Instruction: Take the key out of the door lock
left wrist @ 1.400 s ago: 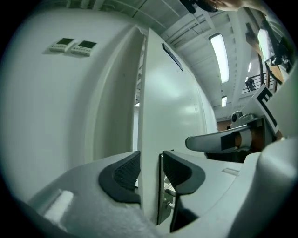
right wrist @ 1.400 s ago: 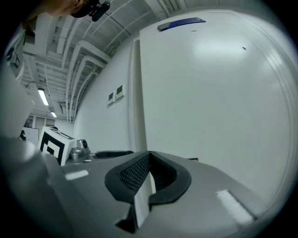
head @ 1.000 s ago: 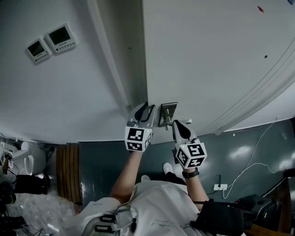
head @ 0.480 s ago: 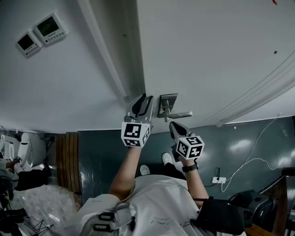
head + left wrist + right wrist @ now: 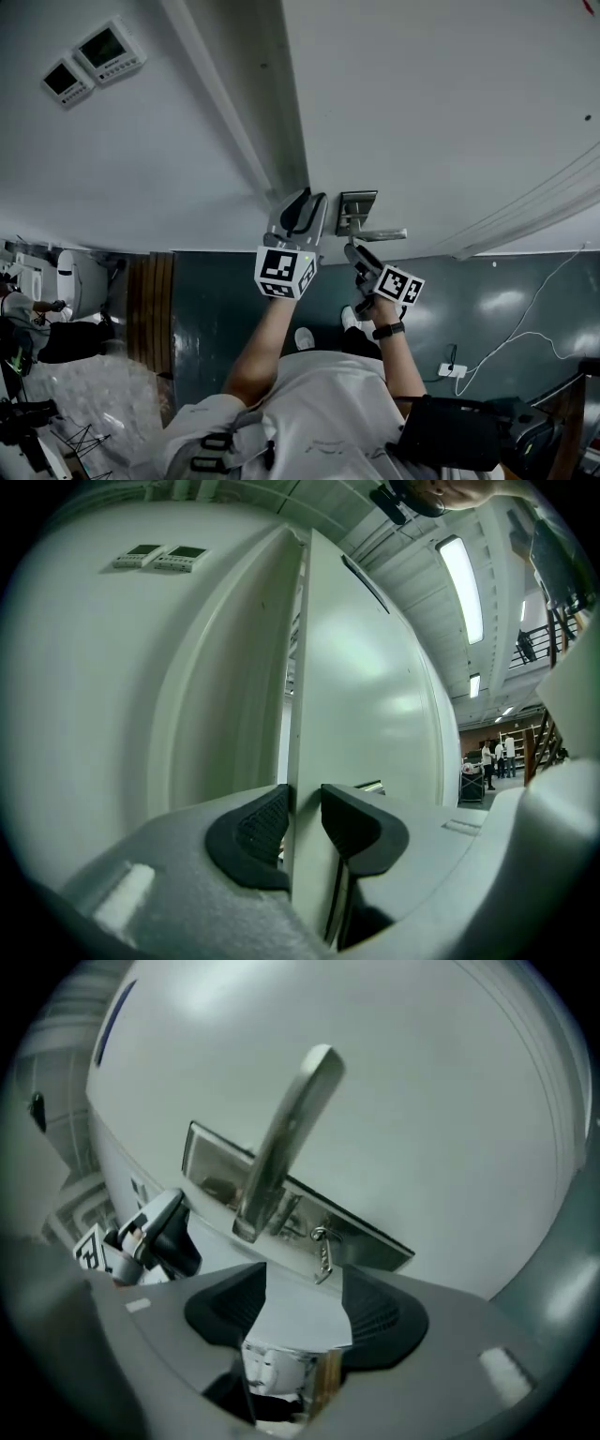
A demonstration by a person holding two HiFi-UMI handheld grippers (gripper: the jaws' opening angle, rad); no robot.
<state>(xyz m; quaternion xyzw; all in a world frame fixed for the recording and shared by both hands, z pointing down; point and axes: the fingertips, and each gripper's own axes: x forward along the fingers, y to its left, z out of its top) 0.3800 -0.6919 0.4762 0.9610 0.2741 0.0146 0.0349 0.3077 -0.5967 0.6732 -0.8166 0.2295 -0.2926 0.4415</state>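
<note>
**Key in lock plate, right claw released in front of it**

Left gripper (image 5: pixel 302 808): clenched on the free edge of the white door (image 5: pixel 366 686). Both dark ribbed pads (image 5: pixel 251 829) press on the edge, one from each face. In the head view you hold this gripper (image 5: pixel 302 208) up against the door edge, just left of the lock plate (image 5: pixel 356 208).

Right gripper (image 5: pixel 305 1288): released, jaws opening, with a wide gap and nothing pinched between the pads. In the head view it (image 5: pixel 354 251) sits just below the lever handle (image 5: pixel 382 234), apart from the door.

Key (image 5: pixel 322 1255): small, metal, with a ring at the top. It hangs at the lower edge of the lock plate (image 5: pixel 211 1171), just beside the base of the lever handle (image 5: pixel 286 1143). In the right gripper view it lies beyond the jaw tips, in line with the gap, and touches neither pad. You cannot make it out in the head view; it is too small there.

Lever handle: points out from the plate, away from the door edge.
</note>
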